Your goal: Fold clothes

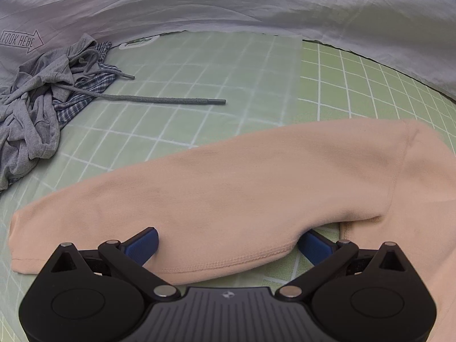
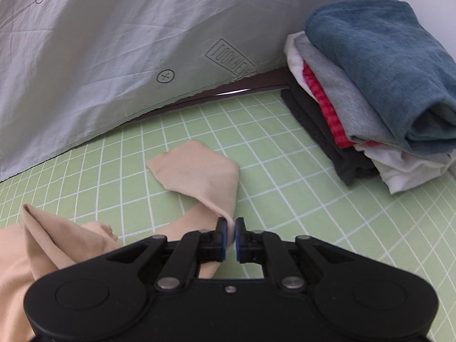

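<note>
A: Where does the peach top (image 1: 256, 176) lie?

B: Spread on the green checked sheet (image 1: 356, 85), one long sleeve stretched flat across the left wrist view. Its hemmed cuff end sits between the spread blue pads (image 1: 142, 245) of the left claw (image 1: 228, 245) — the pads stand wide apart on either side of the cloth and do not press it.

A: So the left claw is open. And the right one?

B: The right claw (image 2: 231, 238) is closed, its two blue pads nearly meeting, with a thin edge of the peach top (image 2: 199, 171) pinched between them. From the pinch the cloth rises in a fold and drapes back onto the sheet (image 2: 285, 199), beyond the claw.

A: What else lies near the peach top?

B: Beyond its sleeve and to the left, a crumpled grey garment (image 1: 34, 108) sits heaped over a blue checked cloth (image 1: 85, 85), and a grey drawstring (image 1: 159, 99) runs out of the heap across a pale translucent panel (image 1: 228, 71) lying on the sheet. To the far right of the top, well apart from it, stands a stack of folded clothes (image 2: 370, 99) — a teal piece on top, then grey, red, white, and dark ones beneath.

A: And behind it all?

B: A wrinkled pale fabric backdrop (image 2: 114, 57), printed with small marks and an arrow-shaped label.
</note>
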